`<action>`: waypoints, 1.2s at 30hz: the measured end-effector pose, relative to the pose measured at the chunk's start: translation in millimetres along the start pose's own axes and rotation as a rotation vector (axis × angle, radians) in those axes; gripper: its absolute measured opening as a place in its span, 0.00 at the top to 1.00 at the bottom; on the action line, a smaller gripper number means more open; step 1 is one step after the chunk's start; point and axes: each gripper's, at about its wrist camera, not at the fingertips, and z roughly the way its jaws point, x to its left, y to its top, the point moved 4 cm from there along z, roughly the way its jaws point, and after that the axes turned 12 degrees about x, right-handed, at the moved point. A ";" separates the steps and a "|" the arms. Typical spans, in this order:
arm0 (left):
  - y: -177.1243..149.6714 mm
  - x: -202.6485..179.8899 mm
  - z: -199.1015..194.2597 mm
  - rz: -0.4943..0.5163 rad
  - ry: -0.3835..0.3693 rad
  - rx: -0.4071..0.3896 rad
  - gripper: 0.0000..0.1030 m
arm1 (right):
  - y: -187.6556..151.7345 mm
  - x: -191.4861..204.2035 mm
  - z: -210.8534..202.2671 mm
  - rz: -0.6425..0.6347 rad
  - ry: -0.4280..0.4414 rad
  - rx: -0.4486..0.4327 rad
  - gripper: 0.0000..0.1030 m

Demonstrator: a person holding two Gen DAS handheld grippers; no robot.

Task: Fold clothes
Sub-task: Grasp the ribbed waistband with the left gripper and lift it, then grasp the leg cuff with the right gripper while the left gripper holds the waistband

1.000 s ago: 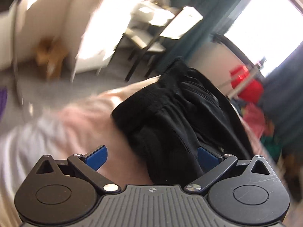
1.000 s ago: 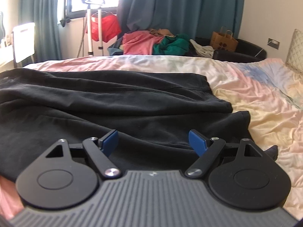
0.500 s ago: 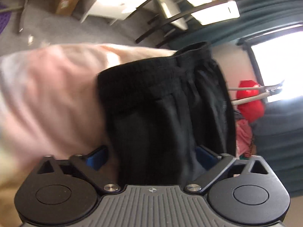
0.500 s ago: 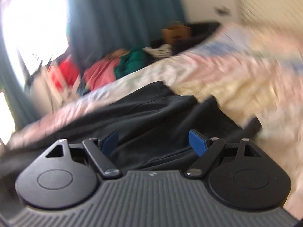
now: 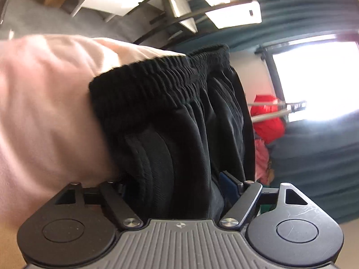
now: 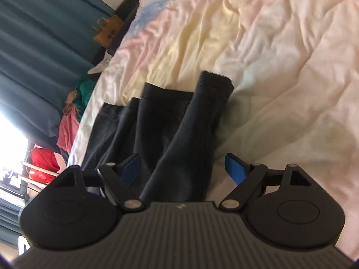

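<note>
Black trousers (image 5: 179, 121) lie on a bed with a pastel sheet (image 5: 44, 103). In the left wrist view their elastic waistband (image 5: 161, 78) faces me, and bunched cloth fills the gap between the fingers of my left gripper (image 5: 177, 188), whose jaws stand wide apart. In the right wrist view the trouser legs (image 6: 179, 134) stretch away, with one cuff (image 6: 215, 83) at the far end. My right gripper (image 6: 184, 168) is open, with leg cloth lying between its blue pads (image 6: 235, 168).
The pastel sheet (image 6: 280, 67) spreads right of the trousers. A pile of pink and green clothes (image 6: 74, 112), a red bag (image 6: 42, 161) and teal curtains (image 6: 33, 44) lie beyond the bed. A desk and chair (image 5: 179, 11) stand on grey floor.
Both grippers have tilted and moved in over the trousers. The waistband now sits between the left jaws, and the right view has rolled to look along the legs.
</note>
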 end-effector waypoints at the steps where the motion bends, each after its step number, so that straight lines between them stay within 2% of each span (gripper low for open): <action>1: 0.9 -1.0 -0.8 -0.004 -0.006 -0.014 0.34 | 1.5 0.9 4.8 -0.012 -0.003 0.002 0.25; 2: 1.4 -2.9 -1.1 0.009 0.000 -0.030 0.50 | 3.5 2.0 8.7 -0.026 -0.008 -0.003 0.25; 3: 1.2 -5.1 -3.5 0.040 0.033 -0.054 0.62 | 6.3 2.9 10.9 -0.035 -0.015 -0.016 0.32; 4: 0.9 -6.4 -5.2 0.065 0.070 -0.075 0.75 | 9.3 2.5 11.0 -0.040 -0.017 -0.034 0.46; 7: -1.5 -4.3 -12.0 0.050 0.062 -0.093 0.81 | 15.8 0.6 14.3 -0.069 -0.031 -0.074 0.63; 8: -1.8 -3.1 -15.7 0.038 0.057 -0.098 0.83 | 15.4 0.6 18.4 -0.092 -0.054 -0.059 0.66; 10: -1.3 -6.7 -27.0 0.047 0.037 -0.125 0.85 | 12.7 1.4 25.6 -0.139 -0.110 -0.032 0.79; 13: -3.2 -14.4 -37.9 0.066 0.011 -0.170 0.88 | 11.8 4.1 22.6 -0.164 -0.107 -0.045 0.88; 16: 8.6 -23.0 -36.9 0.068 -0.043 -0.211 0.90 | 14.0 8.2 9.4 -0.152 -0.042 -0.085 0.91; 20: 7.5 -23.2 -60.3 0.061 -0.119 -0.251 0.91 | 10.8 11.9 -18.4 -0.145 0.043 -0.161 0.92; 25: 3.5 -13.0 -79.3 0.079 -0.123 -0.250 0.91 | 10.7 12.9 -37.9 -0.198 0.077 -0.172 0.92; 29: 2.3 -15.4 -78.5 0.086 -0.107 -0.239 0.91 | 12.5 14.5 -42.5 -0.172 0.090 -0.155 0.92; 32: 3.4 -29.5 -80.4 0.105 -0.107 -0.251 0.91 | 14.7 27.0 -48.0 -0.151 0.110 -0.161 0.92; 36: 21.3 -63.4 -70.8 0.108 -0.088 -0.225 0.91 | 26.1 70.3 -42.9 -0.215 0.120 -0.184 0.92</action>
